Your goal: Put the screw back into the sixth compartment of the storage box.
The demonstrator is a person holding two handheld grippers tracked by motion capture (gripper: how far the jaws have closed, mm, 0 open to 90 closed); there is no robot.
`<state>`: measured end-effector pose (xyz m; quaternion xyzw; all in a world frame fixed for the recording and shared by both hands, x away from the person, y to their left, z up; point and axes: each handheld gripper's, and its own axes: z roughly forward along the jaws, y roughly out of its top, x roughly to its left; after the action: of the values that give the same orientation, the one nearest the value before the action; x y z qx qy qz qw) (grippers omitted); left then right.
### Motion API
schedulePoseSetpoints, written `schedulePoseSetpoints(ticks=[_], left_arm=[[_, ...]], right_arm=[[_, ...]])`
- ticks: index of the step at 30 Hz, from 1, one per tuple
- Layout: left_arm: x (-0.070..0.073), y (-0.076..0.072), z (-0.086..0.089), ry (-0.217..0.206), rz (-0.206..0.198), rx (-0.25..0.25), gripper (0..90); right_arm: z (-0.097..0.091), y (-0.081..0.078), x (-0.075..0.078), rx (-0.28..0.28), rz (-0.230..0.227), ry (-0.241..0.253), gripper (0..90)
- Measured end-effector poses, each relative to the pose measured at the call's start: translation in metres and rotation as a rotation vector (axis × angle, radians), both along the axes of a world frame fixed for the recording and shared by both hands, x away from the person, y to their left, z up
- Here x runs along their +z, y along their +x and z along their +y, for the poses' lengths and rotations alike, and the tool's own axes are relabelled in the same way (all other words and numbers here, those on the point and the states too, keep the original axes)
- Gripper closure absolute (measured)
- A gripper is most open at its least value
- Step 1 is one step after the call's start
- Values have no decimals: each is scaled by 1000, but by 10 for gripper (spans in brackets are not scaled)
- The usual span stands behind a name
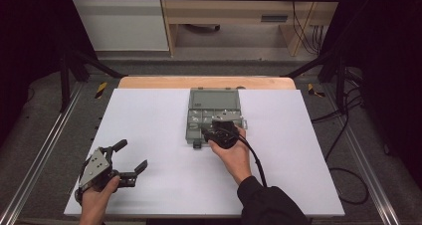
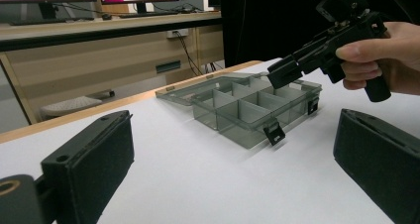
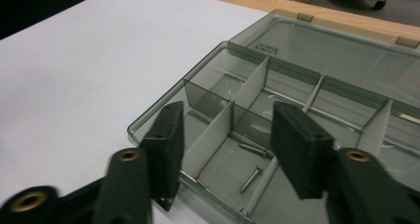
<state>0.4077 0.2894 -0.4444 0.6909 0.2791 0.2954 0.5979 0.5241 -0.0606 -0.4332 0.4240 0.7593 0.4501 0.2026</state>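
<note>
Smoky-grey plastic organiser box (image 1: 214, 116) lies mid-table, lid flat open for access. Right gripper (image 3: 229, 142) hangs over a near compartment, jaws apart, nothing between; two screws (image 3: 251, 165) lie below. Left gripper (image 1: 130, 159), jaws spread wide, rests aside on table (image 1: 149, 135)

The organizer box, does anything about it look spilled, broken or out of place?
Nothing stands out. The organizer box sits flat on the table with its lid folded open, its dividers upright, and two screws lying loose inside one compartment.
</note>
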Motion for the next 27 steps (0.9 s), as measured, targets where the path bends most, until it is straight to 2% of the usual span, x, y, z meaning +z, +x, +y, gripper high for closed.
schedulePoseSetpoints(ticks=[1, 2, 3, 8, 18, 21, 27], left_arm=[[0, 0, 0, 1, 0, 0, 21], [0, 0, -1, -1, 0, 0, 21], [0, 0, -1, -1, 0, 0, 21], [0, 0, 0, 5, 1, -1, 21], [0, 0, 0, 0, 1, -1, 21], [-1, 0, 1, 0, 2, 2, 21], [-1, -1, 2, 4, 7, 6, 21]], right_arm=[[-1, 0, 1, -1, -5, 0, 402], [-2, 0, 2, -2, -3, 15, 322], [-2, 0, 2, -2, -3, 15, 322], [-7, -2, 6, 18, 6, 37, 159], [-11, -8, 14, 46, -41, 10, 158], [-13, -11, 16, 47, -55, 27, 158], [-16, -15, 22, 87, -166, 72, 152]])
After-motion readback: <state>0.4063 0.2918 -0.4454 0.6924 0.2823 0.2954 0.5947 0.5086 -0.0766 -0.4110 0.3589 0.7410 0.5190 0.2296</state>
